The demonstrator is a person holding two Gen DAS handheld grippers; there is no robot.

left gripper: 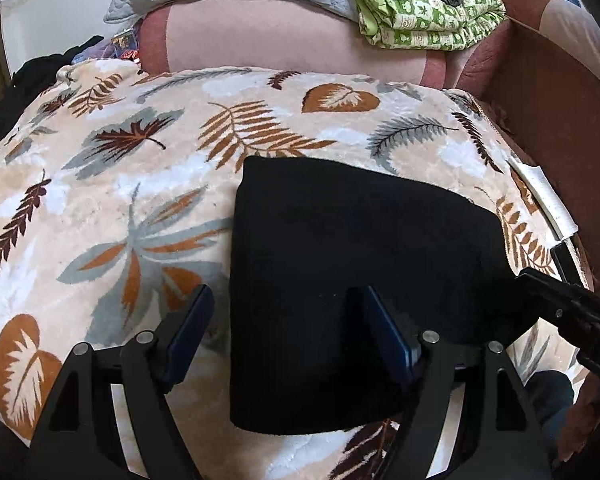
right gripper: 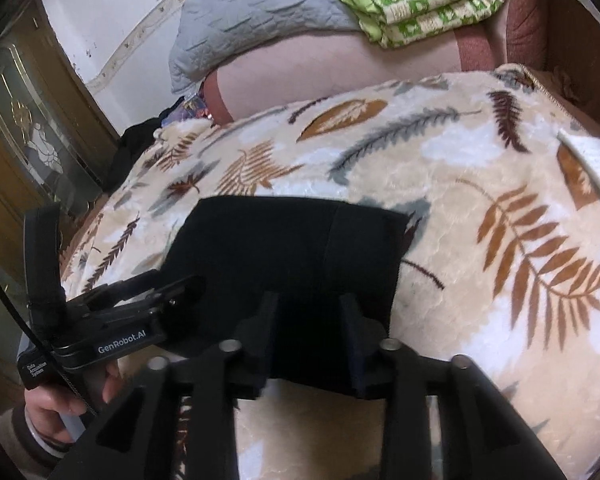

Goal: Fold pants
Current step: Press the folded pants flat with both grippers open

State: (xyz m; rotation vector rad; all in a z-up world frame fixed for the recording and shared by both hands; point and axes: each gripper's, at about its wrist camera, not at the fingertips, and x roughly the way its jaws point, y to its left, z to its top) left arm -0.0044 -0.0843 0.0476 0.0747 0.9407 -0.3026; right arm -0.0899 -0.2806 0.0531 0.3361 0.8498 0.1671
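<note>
A leaf-print blanket (left gripper: 148, 184) covers the bed, with a pink sofa back (left gripper: 284, 36) behind. The black pants (left gripper: 348, 264) lie as a compact folded rectangle just ahead of both tongs. The left tongs (left gripper: 288, 328) gape, straddling its left edge; the right tongs (right gripper: 310, 332) stand released over its near edge, pressing nothing, likely because folding looks finished

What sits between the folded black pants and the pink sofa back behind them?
Only bare leaf-print blanket. In both wrist views nothing lies on it between the folded black pants and the pink sofa back.
</note>
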